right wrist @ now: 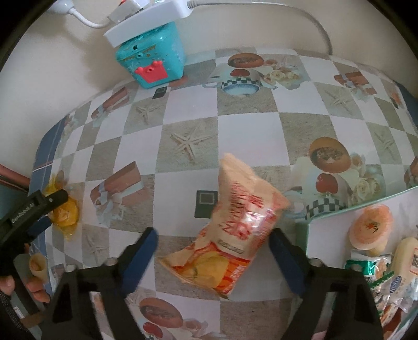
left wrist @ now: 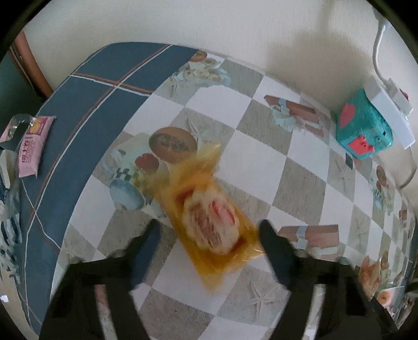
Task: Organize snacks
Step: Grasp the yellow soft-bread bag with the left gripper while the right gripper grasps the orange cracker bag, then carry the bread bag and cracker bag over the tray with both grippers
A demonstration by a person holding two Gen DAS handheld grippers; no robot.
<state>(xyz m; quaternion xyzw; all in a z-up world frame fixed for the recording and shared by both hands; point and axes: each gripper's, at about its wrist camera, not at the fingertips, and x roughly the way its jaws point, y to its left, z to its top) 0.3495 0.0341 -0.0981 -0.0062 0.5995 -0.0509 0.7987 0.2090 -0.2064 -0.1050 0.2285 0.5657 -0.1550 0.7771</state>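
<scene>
A pastry in a yellow clear wrapper (left wrist: pixel 209 225) lies on the checked tablecloth (left wrist: pixel 261 162) between the fingers of my left gripper (left wrist: pixel 209 231). That gripper is open; its right finger is at the wrapper's edge and its left finger stands apart. An orange chip bag (right wrist: pixel 235 235) lies tilted between the fingers of my right gripper (right wrist: pixel 214 232), which is open too, with a clear gap on the left side. In the right wrist view the left gripper's finger (right wrist: pixel 52 198) shows over the yellow pastry (right wrist: pixel 64 211) at the far left.
A teal toy box (right wrist: pixel 151 62) with a white power strip (right wrist: pixel 146 23) on it stands by the wall. A pink sachet (left wrist: pixel 31 146) lies on the blue cloth (left wrist: pixel 104 86). Several wrapped snacks (right wrist: pixel 378 264) lie on a white surface (right wrist: pixel 334 209) at the right.
</scene>
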